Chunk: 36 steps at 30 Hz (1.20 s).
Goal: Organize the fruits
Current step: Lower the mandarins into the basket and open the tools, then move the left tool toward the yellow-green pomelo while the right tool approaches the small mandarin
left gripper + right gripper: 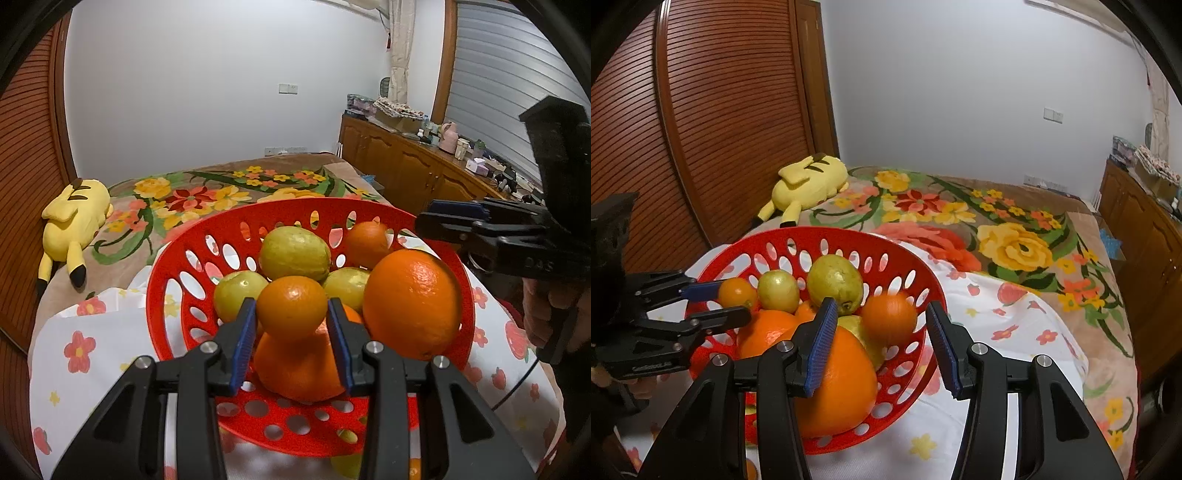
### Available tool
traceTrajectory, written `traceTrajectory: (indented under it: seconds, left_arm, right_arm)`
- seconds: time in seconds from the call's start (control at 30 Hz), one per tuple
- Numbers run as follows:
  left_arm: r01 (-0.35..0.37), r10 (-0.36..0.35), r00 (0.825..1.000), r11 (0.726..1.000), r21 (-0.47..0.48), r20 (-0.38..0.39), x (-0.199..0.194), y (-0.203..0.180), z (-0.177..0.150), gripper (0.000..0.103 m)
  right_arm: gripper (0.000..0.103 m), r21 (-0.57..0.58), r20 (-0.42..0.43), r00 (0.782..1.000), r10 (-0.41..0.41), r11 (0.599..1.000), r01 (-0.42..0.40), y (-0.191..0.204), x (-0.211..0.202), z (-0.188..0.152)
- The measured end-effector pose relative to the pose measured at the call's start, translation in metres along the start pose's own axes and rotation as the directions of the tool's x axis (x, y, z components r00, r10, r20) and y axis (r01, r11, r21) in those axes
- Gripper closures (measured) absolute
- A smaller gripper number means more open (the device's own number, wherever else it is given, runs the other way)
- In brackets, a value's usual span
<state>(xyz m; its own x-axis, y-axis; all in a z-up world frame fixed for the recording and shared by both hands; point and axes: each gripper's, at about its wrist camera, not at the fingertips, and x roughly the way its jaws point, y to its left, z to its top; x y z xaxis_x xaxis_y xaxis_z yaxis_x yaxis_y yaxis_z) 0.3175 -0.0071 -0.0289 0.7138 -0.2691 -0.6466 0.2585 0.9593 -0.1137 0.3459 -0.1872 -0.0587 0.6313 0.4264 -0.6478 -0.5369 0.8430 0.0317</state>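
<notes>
While the left gripper [291,325] squeezes a small orange [291,308] between its blue pads, it holds it just over the red basket [173,266] in the middle of the left wrist picture. More oranges and green fruits sit piled in that basket. A big orange [412,302] sits at the right side of the pile. The right gripper [882,341] has its jaws apart and nothing is held between them. A blurry orange [889,318] shows in the gap, over the basket's right rim. At the upper left lies a yellow plush toy [75,218] on the flowery blanket [1015,236].

home bedroom: bed [1015,236], plush toy [809,177]
</notes>
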Motion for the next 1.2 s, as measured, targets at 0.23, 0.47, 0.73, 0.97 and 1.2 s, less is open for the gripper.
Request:
traceTrajectory:
  seconds: [0.23, 0.47, 0.73, 0.97, 1.2]
  left_arm:
    - [-0.006, 0.006, 1.0, 1.0, 0.009, -0.004, 0.004, -0.002, 0.002, 0.066]
    - [-0.004, 0.004, 1.0, 1.0, 0.008, -0.004, 0.004, -0.003, 0.004, 0.066]
    - [-0.009, 0.008, 1.0, 1.0, 0.013, 0.014, -0.007, -0.009, 0.001, 0.051]
    - [-0.01, 0.009, 0.999, 1.0, 0.019, 0.038, -0.042, -0.014, -0.017, 0.049]
    - [-0.017, 0.016, 0.999, 1.0, 0.021, 0.039, -0.069, -0.014, -0.039, 0.046]
  right_arm:
    - [0.051, -0.004, 0.011, 1.0, 0.001, 1.0, -0.001, 0.006, -0.011, -0.008]
    - [0.051, 0.003, 0.017, 1.0, 0.002, 1.0, -0.002, 0.009, -0.023, -0.017]
    - [0.051, 0.001, 0.021, 1.0, 0.005, 1.0, -0.005, 0.019, -0.042, -0.032]
    - [0.051, 0.014, 0.022, 1.0, 0.012, 1.0, -0.013, 0.038, -0.059, -0.052]
    - [0.051, 0.022, 0.023, 1.0, 0.017, 1.0, -0.018, 0.06, -0.071, -0.072]
